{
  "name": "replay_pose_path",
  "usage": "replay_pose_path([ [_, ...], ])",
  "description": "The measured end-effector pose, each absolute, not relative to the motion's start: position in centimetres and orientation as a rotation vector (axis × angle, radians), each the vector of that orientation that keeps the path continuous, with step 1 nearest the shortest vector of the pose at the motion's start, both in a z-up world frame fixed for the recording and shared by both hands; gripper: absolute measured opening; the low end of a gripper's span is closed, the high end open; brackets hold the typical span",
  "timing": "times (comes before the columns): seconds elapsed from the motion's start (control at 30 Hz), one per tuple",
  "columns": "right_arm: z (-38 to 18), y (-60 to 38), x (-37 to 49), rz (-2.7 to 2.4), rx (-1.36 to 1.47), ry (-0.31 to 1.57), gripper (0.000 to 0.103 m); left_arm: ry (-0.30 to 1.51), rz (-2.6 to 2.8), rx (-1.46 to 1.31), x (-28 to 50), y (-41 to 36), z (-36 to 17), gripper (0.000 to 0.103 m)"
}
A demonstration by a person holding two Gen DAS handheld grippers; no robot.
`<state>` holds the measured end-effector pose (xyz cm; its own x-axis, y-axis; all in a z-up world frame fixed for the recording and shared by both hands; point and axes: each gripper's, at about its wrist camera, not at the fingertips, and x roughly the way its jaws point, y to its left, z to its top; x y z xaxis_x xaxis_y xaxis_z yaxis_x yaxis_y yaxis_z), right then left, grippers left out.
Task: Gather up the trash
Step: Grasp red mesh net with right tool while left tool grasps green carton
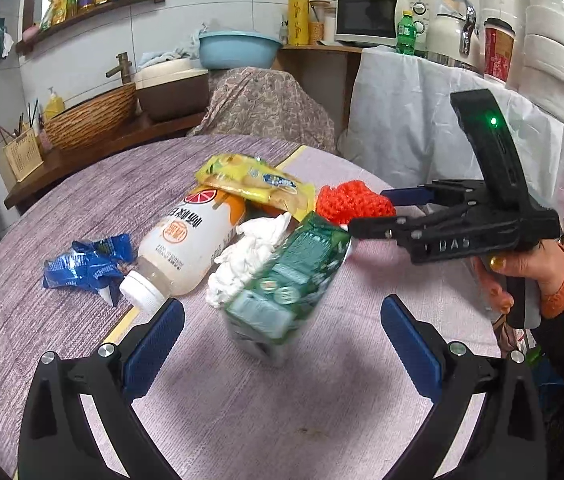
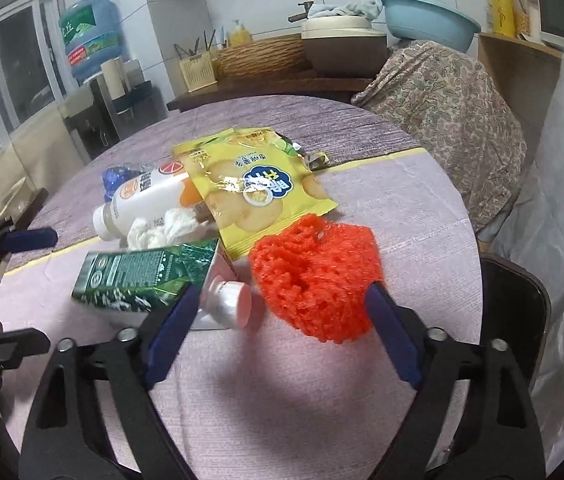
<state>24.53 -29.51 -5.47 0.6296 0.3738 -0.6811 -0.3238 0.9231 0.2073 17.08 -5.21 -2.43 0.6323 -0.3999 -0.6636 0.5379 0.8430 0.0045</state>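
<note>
Trash lies in a pile on the round table. A green carton stands tilted and blurred just beyond the tips of my open left gripper, touching neither pad. Behind it are a crumpled white tissue, a juice bottle on its side, a yellow snack bag and a blue wrapper. My right gripper straddles an orange foam net and a white-pink tube. Its right pad touches the net's edge; the left pad stands apart from the net, so it is open.
A hand holds the right gripper at the table's right side. A cloth-covered chair stands behind the table, a dark chair at the right. A counter with a woven basket and a blue basin runs along the wall.
</note>
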Motion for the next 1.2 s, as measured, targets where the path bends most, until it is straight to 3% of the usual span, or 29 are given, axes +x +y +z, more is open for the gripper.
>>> replay_pose_path([
  [0.03, -5.4, -29.6, 24.6, 0.398, 0.070, 0.796, 0.061, 0.707, -0.540, 0.207, 17.1, -5.0, -2.5, 0.098],
  [0.1, -5.5, -29.6, 25.0, 0.389, 0.067, 0.809, 0.051, 0.713, -0.537, 0.203, 17.1, -4.7, -2.7, 0.098],
  [0.57, -6.3, -29.1, 26.5, 0.377, 0.070, 0.837, 0.050, 0.730, -0.592, 0.182, 17.4, -4.8, -2.6, 0.098],
  [0.63, -6.5, -29.1, 26.6, 0.379, 0.072, 0.838, 0.038, 0.726, -0.613, 0.169, 17.3, -5.3, -2.2, 0.098],
  [0.73, -6.6, -29.5, 26.5, 0.386, 0.098, 0.836, 0.031, 0.731, -0.625, 0.188, 17.0, -6.6, -2.0, 0.098],
  [1.07, -5.3, -31.2, 23.7, 0.370, 0.118, 0.763, 0.029, 0.780, -0.490, 0.303, 16.1, -10.6, -4.0, 0.097],
  [1.2, -5.2, -31.9, 22.2, 0.369, 0.134, 0.746, 0.029, 0.820, -0.447, 0.270, 16.7, -10.6, -4.7, 0.075],
])
